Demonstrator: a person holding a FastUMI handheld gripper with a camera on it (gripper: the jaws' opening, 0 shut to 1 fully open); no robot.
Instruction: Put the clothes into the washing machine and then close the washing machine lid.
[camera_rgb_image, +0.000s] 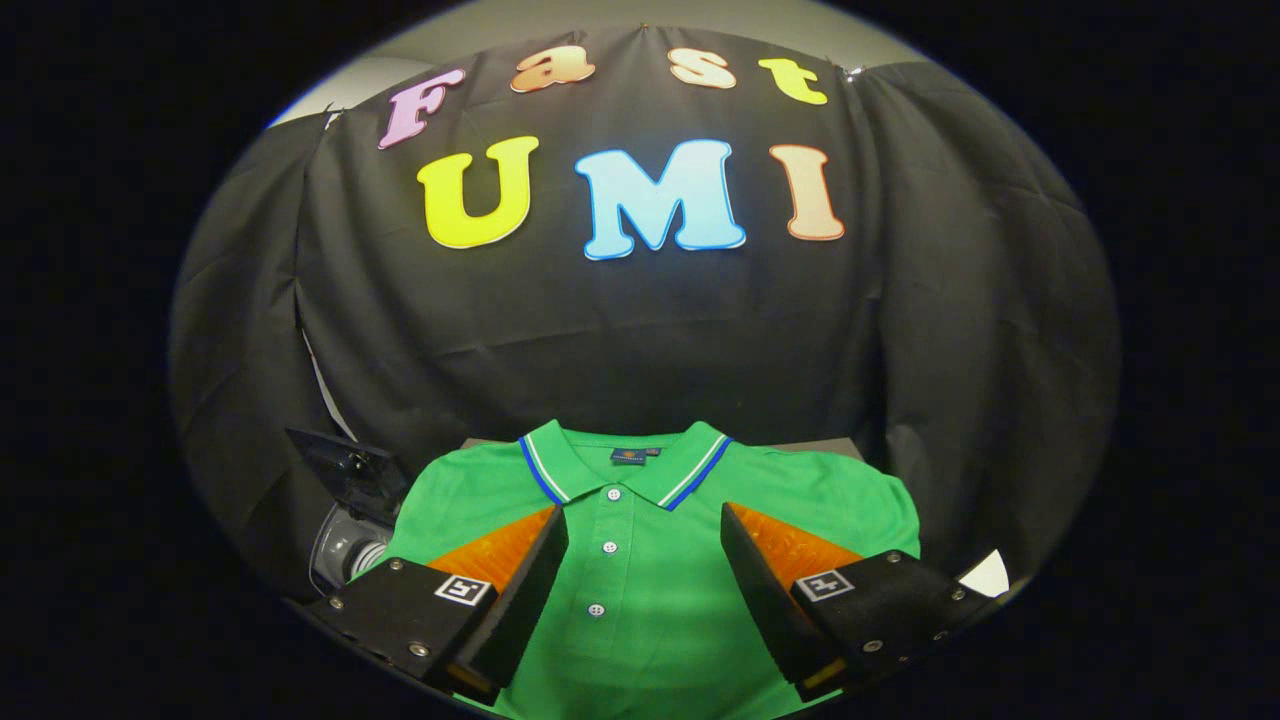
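A green polo shirt (640, 600) with a blue-and-white striped collar lies flat on the table, collar away from me and its button placket running between my fingers. My gripper (645, 525) hovers over the shirt's chest, open, with a wide gap and nothing held. To the left of the shirt, beyond my left finger (520, 580), stands the small washing machine (345, 545), grey with its dark lid (345, 465) raised. Most of its body is hidden behind the shirt and finger.
The booth's black cloth wall rises right behind the shirt and wraps round both sides. A strip of grey table (820, 447) shows past the right shoulder of the shirt. A white scrap (985, 577) lies beyond my right finger.
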